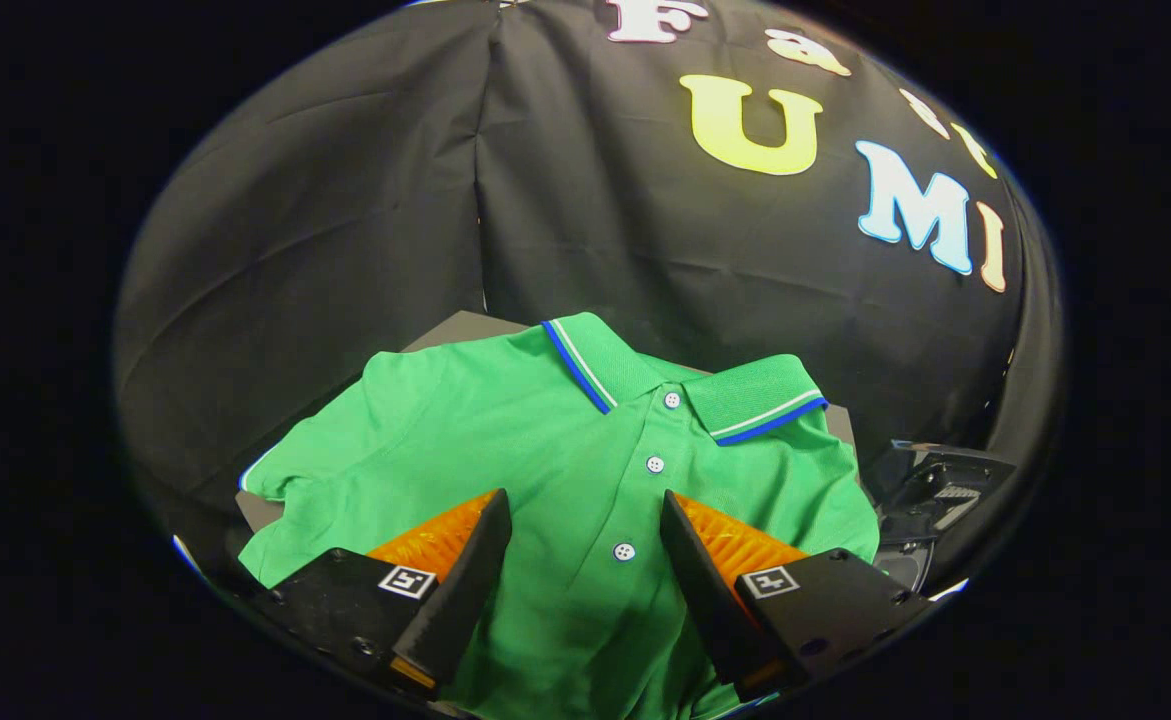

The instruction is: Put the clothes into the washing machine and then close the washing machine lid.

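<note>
A green polo shirt (505, 450) with a blue-and-white trimmed collar and white buttons lies spread flat on a grey table (460, 328). My gripper (585, 505) hovers open just over the shirt's chest. The button placket runs up through the gap between the two fingers (470, 560), and neither finger presses on the cloth. The collar lies beyond the fingertips.
A dark machine-like object (935, 490) with a grey slotted part stands to the right of the shirt, beyond the right finger; what it is cannot be told. The booth's black cloth wall hangs close behind the table.
</note>
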The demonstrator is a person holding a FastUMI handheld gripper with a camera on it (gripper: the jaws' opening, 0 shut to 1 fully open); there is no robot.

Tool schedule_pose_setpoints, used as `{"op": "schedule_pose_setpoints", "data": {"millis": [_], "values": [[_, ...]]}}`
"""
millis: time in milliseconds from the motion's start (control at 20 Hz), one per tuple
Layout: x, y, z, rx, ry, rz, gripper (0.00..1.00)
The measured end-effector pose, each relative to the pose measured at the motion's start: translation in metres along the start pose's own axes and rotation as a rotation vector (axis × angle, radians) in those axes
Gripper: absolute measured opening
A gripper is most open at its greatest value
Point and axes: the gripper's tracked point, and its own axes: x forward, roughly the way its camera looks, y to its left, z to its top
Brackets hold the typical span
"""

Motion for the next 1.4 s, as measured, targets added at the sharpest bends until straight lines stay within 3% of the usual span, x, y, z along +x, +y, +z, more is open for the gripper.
{"op": "schedule_pose_setpoints", "data": {"millis": [100,200,300,400,500,600,1000,1400], "values": [[-0.001,0.005,-0.001,0.001,0.008,0.019,0.95],[-0.003,0.001,0.001,-0.018,0.015,0.017,0.72],[-0.003,0.002,0.004,-0.029,0.010,0.027,0.72],[-0.005,0.004,0.001,-0.037,-0.005,-0.003,0.18],[-0.006,0.004,0.006,-0.100,-0.020,-0.028,0.17],[-0.008,0.005,0.006,-0.128,-0.042,-0.034,0.02],[-0.016,0.005,0.013,-0.091,-0.051,0.011,0.02],[-0.056,-0.008,0.056,-0.024,-0.154,0.025,0.02]]}}
